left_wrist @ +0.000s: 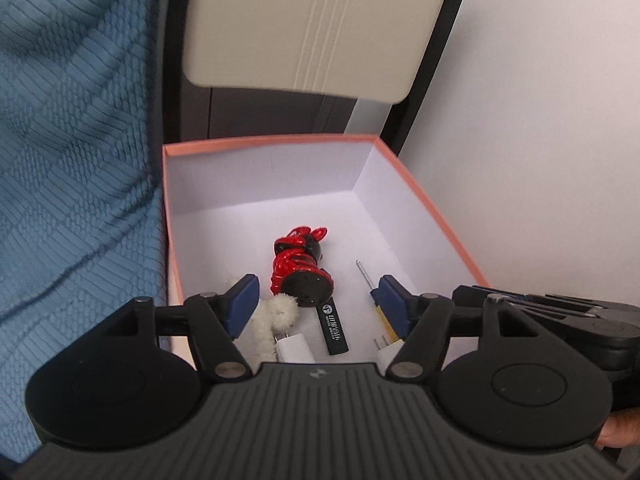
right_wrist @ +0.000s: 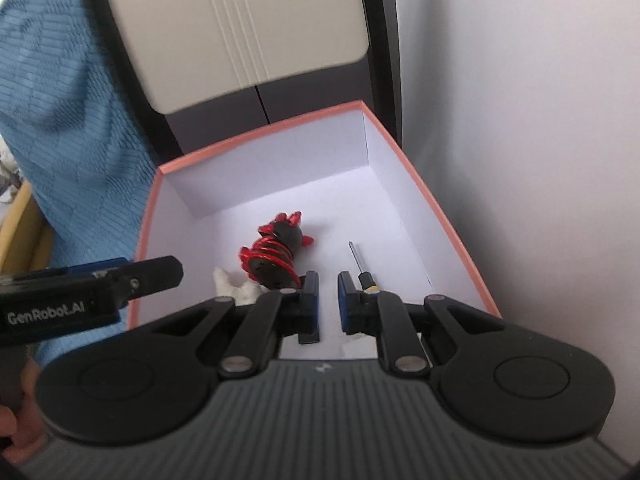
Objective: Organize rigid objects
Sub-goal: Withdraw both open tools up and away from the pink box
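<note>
The left gripper (left_wrist: 314, 304) hovers over the near end of the pink-rimmed box (left_wrist: 432, 204) with its fingers spread wide and holding nothing. The right gripper (right_wrist: 328, 300) hovers beside it with only a narrow gap between its pads, also pinching nothing. On the box floor lie a red and black figurine (left_wrist: 300, 264), a small screwdriver (right_wrist: 360, 268), a black stick (left_wrist: 334, 330), a white fluffy toy (left_wrist: 276, 316) and a white charger (left_wrist: 294, 348).

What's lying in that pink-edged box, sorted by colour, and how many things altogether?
Red and black: 1, figurine
White: 3, fuzzy toy, two chargers
Black: 1, stick with white print
Yellow and black: 1, screwdriver
Total: 6
</note>
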The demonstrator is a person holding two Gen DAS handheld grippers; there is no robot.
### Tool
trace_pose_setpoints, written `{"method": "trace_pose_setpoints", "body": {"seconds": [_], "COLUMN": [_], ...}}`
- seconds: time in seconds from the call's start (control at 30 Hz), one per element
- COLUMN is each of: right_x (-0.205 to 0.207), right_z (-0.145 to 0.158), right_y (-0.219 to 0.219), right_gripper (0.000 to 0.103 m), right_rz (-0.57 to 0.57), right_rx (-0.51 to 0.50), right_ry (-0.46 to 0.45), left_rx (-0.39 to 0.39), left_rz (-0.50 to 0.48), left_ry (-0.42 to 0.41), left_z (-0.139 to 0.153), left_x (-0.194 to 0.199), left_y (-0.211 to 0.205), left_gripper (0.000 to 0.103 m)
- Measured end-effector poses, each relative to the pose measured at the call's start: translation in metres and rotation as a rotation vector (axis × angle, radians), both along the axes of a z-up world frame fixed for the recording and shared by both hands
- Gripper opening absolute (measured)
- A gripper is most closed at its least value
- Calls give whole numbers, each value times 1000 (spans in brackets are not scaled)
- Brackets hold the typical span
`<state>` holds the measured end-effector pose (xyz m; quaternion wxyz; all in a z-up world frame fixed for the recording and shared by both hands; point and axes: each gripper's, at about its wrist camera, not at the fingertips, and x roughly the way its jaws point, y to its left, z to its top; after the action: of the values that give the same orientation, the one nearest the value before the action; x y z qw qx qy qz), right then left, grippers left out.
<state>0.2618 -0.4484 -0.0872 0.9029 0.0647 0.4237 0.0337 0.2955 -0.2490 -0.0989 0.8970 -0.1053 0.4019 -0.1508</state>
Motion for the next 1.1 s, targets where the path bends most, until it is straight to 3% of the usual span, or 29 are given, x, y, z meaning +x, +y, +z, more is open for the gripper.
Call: {"method": "trace_pose_setpoints", "body": {"seconds": [0.63, 1.1], "right_x": [-118, -181], "right_z": [78, 90], "right_y": [40, 75], "right_gripper": [14, 14], "right_rz": [-2, -1], "right_rx": [-2, 3], "right_ry": [-142, -166], "left_rx": [-1, -8], "left_rz": [10, 8], "left_ry": [-161, -214], "left_z": [71, 82], "left_x": [-111, -187], "left_y": [62, 102], "left_gripper": [78, 86]}}
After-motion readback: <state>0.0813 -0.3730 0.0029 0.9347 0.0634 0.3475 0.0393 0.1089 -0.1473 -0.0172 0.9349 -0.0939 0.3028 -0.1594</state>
